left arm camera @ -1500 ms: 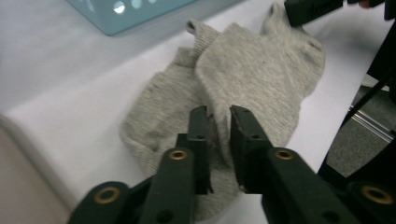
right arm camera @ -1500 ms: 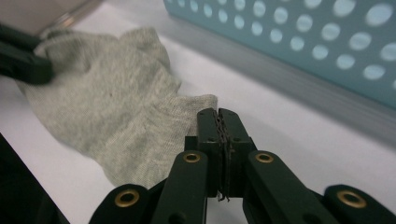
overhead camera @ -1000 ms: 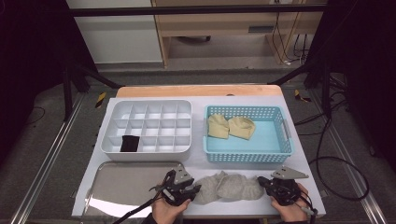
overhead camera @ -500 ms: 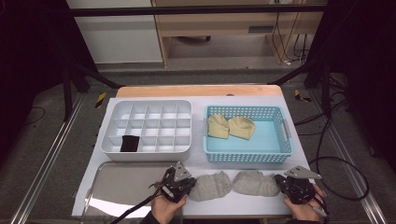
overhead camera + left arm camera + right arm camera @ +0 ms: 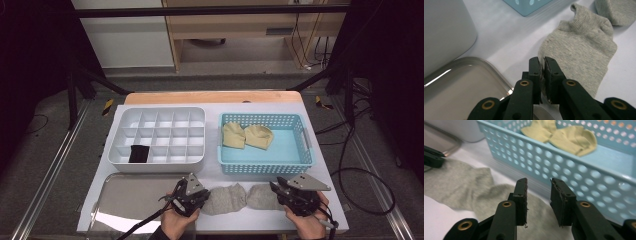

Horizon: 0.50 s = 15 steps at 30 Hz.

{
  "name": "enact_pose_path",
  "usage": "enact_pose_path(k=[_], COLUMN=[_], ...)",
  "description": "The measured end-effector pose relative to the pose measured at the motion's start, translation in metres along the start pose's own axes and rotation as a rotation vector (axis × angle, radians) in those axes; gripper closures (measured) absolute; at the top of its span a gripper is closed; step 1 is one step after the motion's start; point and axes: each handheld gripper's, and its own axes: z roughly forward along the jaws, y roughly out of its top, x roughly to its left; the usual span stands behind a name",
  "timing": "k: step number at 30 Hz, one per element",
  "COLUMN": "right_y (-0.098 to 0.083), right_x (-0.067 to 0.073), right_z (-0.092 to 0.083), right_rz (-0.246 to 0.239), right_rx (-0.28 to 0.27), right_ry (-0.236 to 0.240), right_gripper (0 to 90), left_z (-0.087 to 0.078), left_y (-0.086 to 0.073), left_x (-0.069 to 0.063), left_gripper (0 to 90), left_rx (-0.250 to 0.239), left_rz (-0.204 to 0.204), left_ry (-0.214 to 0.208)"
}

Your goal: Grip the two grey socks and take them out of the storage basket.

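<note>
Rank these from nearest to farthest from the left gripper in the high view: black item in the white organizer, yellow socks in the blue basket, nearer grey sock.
From the left gripper:
1. Nearer grey sock, pinched at its edge, just right.
2. Black item, beyond, slightly left, in the white organizer.
3. Yellow socks, beyond and right, in the blue basket.

Lab or robot data-collection room, not a home. White-topped table (image 5: 320,150) at frame centre stands on a metal rail frame; aluminium rails (image 5: 45,175) run along the lower left and lower right of the high view. Grey carpeted floor (image 5: 50,135) around it, yellow-black hazard tape patches (image 5: 107,107) at left and right of the table's far edge. Loose black cables (image 5: 350,165) trail across the floor at right. Black tripod-like legs (image 5: 75,85) at upper left and upper right. White cabinet (image 5: 125,40) and wooden bench (image 5: 240,30) along the top of the frame, more wiring beneath.
</note>
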Motion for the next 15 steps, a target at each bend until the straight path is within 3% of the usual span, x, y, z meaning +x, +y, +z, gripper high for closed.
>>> enact_pose_path(k=[5, 12, 15], right_y=[0.001, -0.026, -0.036], right_x=[0.002, -0.004, -0.005], right_z=[0.006, 0.028, 0.032], right_rz=[-0.001, 0.048, 0.060], right_rx=[0.014, 0.132, 0.125], right_ry=[-0.007, -0.008, 0.005], right_gripper=[62.6, 61.8, 64.9], left_z=[0.000, -0.002, -0.001], left_y=[-0.001, -0.002, -0.002], left_x=[0.001, 0.002, 0.003], left_gripper=[83.8, 83.7, 83.8], left_rx=[-0.012, -0.015, -0.015], left_rz=[-0.010, -0.012, -0.015], left_ry=[0.000, -0.001, 0.001])
